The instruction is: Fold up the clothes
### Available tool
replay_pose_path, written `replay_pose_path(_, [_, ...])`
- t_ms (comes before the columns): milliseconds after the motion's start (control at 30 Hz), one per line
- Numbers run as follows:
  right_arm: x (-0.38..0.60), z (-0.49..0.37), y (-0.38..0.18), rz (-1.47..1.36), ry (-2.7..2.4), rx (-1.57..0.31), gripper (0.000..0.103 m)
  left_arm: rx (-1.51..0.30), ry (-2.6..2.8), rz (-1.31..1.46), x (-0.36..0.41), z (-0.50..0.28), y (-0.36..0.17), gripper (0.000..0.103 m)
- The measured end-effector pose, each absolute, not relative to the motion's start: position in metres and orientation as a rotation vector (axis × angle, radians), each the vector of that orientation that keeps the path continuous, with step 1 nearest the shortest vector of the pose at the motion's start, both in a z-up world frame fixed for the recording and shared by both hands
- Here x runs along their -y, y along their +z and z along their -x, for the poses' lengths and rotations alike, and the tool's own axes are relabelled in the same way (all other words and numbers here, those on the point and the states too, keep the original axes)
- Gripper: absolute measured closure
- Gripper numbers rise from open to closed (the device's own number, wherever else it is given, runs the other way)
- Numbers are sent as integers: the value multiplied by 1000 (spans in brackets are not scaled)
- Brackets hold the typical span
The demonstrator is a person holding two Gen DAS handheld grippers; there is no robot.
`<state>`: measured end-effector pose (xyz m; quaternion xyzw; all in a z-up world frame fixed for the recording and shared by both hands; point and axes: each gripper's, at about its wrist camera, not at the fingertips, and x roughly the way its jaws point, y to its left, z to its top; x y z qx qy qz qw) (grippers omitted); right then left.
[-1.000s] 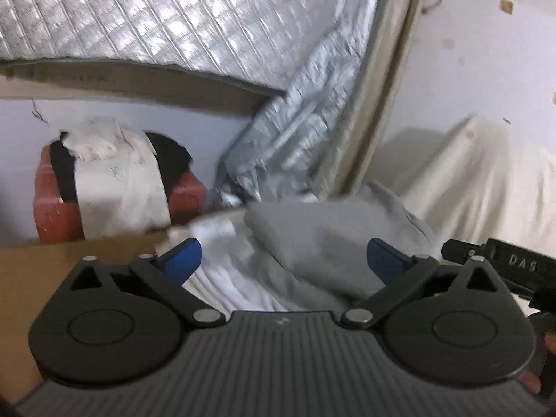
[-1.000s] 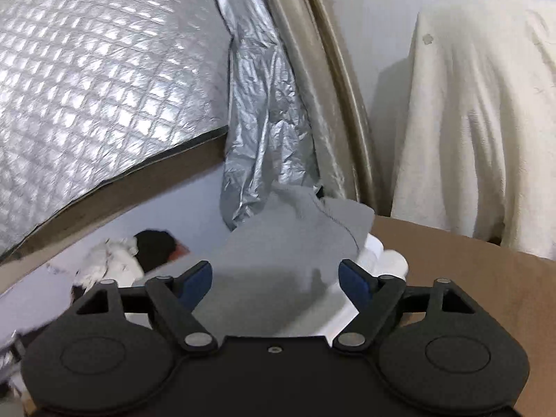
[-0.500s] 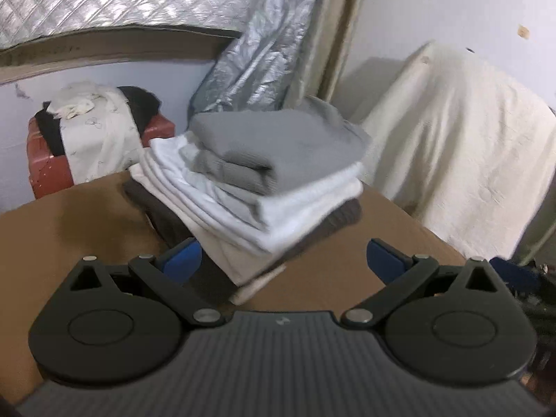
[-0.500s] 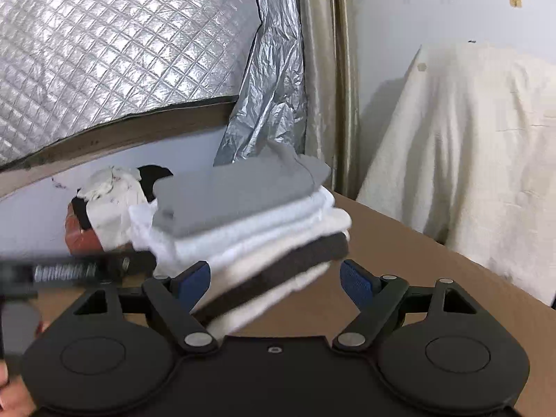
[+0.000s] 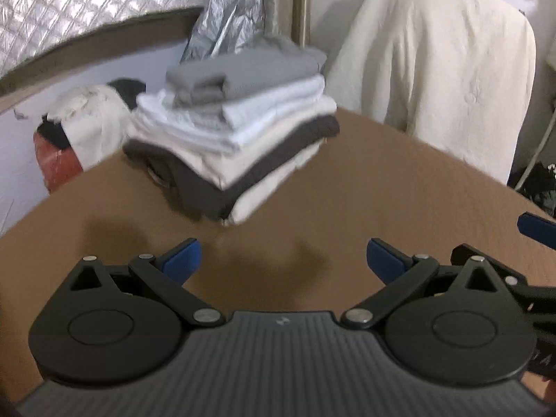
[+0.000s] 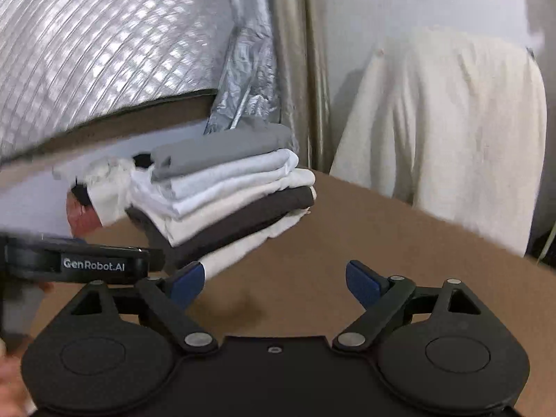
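Clothes (image 5: pixel 236 125) sit stacked and folded mid-frame on the worktop (image 5: pixel 347 191); both hand-held grippers, left (image 5: pixel 283 260) and right (image 6: pixel 274 279), gape empty, the right's jaws opening; unfolded heap (image 5: pixel 90 118) at left remains.

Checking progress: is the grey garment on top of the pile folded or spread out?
Folded. The grey garment lies as a compact layered rectangle topping the stack, edges tucked.

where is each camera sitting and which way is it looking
Left wrist: sits on the left gripper, looking forward and down over the brown table at the stack of folded clothes; its own open, empty fingers show, with the other gripper at the right edge.
Right wrist: sits on the right gripper, facing the same stack from its right; its jaws are opening with nothing between them, and the left gripper and a hand show at the left edge.
Shared: stack, table, cream cloth-covered chair, silver quilted sheet.
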<state>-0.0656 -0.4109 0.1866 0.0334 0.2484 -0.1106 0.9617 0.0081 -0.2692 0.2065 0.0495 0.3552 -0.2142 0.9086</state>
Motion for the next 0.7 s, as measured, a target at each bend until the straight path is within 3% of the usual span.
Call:
replay_pose_path(200, [412,79,162,-128,-223,-537,11,-759,-402,-168,276,5,187,0])
replay_pose_path(700, [412,85,160,-125,-250,-532,11,-771,-412,-178,279,4,183,0])
